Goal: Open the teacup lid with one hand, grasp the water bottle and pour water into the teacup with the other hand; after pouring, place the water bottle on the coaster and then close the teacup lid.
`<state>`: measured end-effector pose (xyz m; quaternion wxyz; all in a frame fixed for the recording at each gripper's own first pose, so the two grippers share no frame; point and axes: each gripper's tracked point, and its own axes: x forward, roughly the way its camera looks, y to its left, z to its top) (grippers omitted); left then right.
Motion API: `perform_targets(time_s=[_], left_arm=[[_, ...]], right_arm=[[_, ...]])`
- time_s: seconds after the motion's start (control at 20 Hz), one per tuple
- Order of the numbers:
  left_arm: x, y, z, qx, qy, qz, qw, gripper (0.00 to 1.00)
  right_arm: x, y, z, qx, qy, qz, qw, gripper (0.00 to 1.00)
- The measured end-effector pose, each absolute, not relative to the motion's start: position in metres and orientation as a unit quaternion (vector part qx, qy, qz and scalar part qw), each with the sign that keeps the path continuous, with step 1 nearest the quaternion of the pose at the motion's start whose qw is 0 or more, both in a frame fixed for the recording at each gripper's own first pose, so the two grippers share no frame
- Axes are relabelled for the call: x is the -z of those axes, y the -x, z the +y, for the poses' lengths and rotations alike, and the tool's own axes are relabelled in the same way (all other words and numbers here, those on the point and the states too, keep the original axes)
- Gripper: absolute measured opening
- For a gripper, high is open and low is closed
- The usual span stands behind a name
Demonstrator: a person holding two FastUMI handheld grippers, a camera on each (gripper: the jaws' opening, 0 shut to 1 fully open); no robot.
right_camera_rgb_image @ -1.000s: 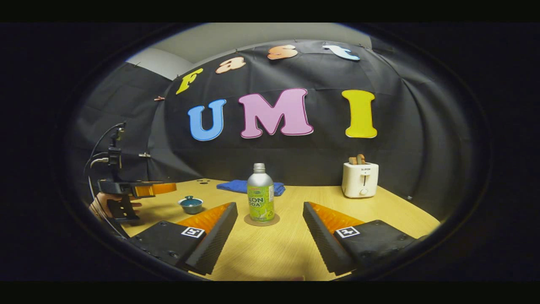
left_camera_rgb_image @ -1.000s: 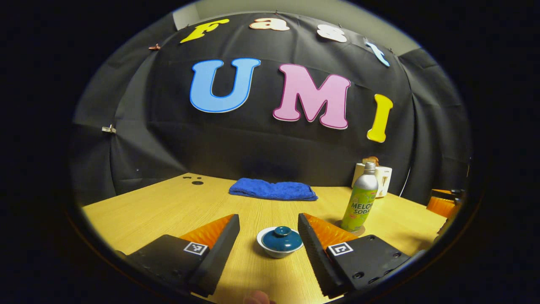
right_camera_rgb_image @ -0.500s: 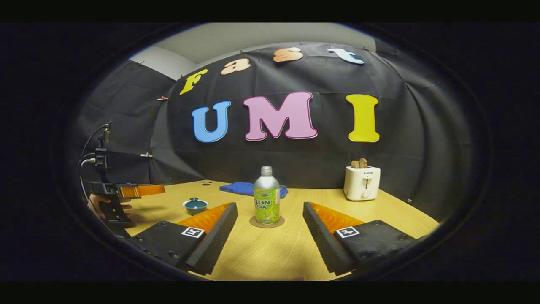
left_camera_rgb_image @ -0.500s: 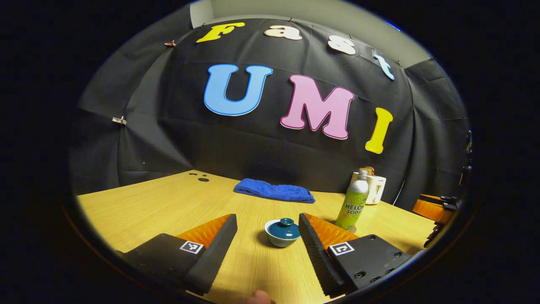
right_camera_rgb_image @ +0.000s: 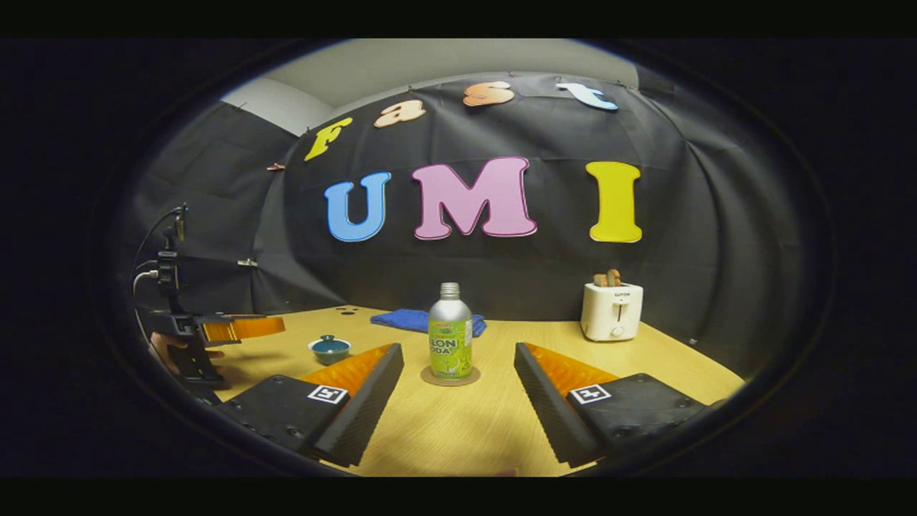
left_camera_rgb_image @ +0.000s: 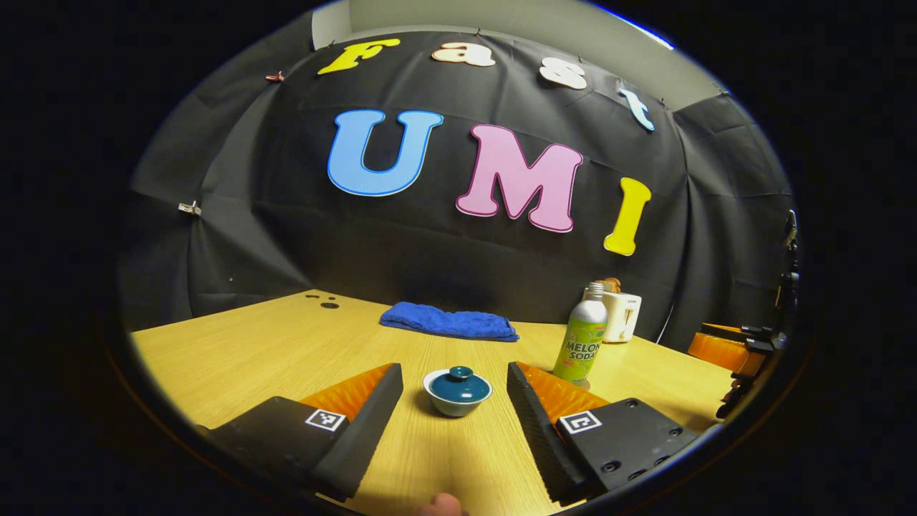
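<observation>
Wooden table (left_camera_rgb_image: 272, 351): both claws wide apart, holding nothing.

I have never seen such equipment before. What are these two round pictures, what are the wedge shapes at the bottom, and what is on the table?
No robot arm is here. A person holds two hand tools, each a two-finger gripper with a wide-angle camera that looks forward along its fingers. The wedges at the bottom of each picture are those fingers.

In the left gripper view, the left gripper is open and holds nothing; the teacup with its lid on stands ahead between its fingers. In the right gripper view, the right gripper is open and empty too, facing the water bottle, which stands on a coaster.

Farther back on the wooden table lie a blue towel and a white toaster.
</observation>
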<state>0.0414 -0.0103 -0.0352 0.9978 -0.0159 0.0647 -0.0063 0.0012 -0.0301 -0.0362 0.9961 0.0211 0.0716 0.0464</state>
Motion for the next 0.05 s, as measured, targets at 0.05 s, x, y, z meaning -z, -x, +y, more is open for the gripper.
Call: perform_targets(time_s=[0.05], left_arm=[[0.0350, -0.0417, -0.0097, 0.005, 0.015, 0.065, 0.998, 0.93]], right_arm=[[0.0353, -0.0007, -0.0296, -0.047, -0.022, 0.072, 0.996, 0.96]])
